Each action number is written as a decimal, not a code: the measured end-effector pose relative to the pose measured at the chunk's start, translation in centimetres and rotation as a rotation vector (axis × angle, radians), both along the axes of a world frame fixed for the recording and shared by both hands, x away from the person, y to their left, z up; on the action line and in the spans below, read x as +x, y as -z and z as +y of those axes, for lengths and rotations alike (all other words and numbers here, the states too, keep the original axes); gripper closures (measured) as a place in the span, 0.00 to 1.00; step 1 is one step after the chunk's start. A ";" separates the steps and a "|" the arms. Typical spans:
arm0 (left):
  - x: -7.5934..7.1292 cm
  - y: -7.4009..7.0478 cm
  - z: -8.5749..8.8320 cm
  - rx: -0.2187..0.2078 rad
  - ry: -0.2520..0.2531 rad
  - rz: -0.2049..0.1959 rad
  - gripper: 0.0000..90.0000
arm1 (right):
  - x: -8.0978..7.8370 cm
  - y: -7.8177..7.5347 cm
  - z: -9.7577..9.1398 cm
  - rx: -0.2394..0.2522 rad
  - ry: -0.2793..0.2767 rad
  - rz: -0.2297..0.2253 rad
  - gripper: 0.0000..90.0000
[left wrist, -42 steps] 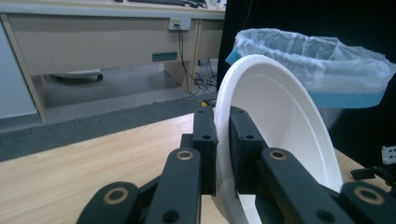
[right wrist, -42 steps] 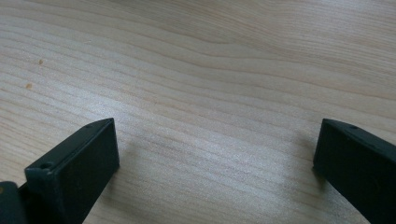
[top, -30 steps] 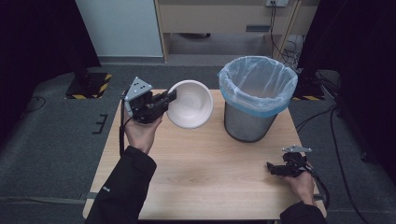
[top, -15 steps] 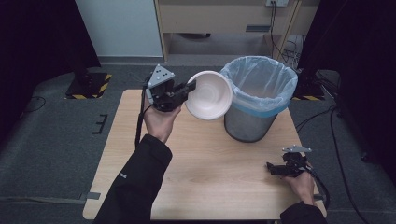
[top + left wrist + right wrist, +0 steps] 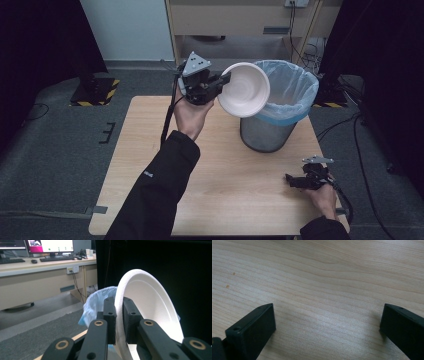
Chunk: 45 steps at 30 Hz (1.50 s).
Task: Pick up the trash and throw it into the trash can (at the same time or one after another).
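Risen toward the trash bin [image 5: 272,115], the left hand-held gripper [image 5: 220,82] stays clamped on the white bowl's [image 5: 245,90] rim.

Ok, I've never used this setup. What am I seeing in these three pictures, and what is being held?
There is no robot arm here: a person holds a two-jaw gripper in each hand at a wooden table. The high view looks down from above the person's side. The other two pictures come from cameras riding on the grippers, looking along their black jaws.

In the high view the left gripper is raised and clamps the rim of a white bowl, tipped on edge beside a bin lined with a blue bag. The left gripper view shows the same grip close up: both jaws pinch the bowl's rim, with the bin behind.

The right gripper rests low at the table's near right corner. Its own view shows the jaws wide apart over bare wood, holding nothing.
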State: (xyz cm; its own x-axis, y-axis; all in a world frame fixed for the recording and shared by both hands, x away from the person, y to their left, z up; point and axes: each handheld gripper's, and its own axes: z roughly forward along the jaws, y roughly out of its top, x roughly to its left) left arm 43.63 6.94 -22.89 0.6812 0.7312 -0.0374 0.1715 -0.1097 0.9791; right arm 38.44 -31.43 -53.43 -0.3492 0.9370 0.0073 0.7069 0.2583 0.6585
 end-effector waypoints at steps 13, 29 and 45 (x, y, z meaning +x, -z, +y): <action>2.1 -1.8 -3.1 0.009 0.007 -0.031 0.91 | 0.0 0.0 0.0 0.002 0.001 0.002 0.00; 5.2 -1.6 -6.7 0.034 -0.003 -0.036 0.91 | 0.1 0.0 0.0 0.001 -0.001 0.002 0.00; 7.8 -0.6 -9.0 0.053 -0.044 -0.027 0.91 | 0.1 0.0 0.0 0.002 -0.001 0.000 0.00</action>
State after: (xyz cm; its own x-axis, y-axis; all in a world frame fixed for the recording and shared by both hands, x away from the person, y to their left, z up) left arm 51.45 -2.11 -22.30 0.6484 0.7610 0.0202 0.1510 -0.1545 0.9764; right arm 38.51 -31.39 -53.43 -0.3504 0.9365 0.0094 0.7064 0.2577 0.6593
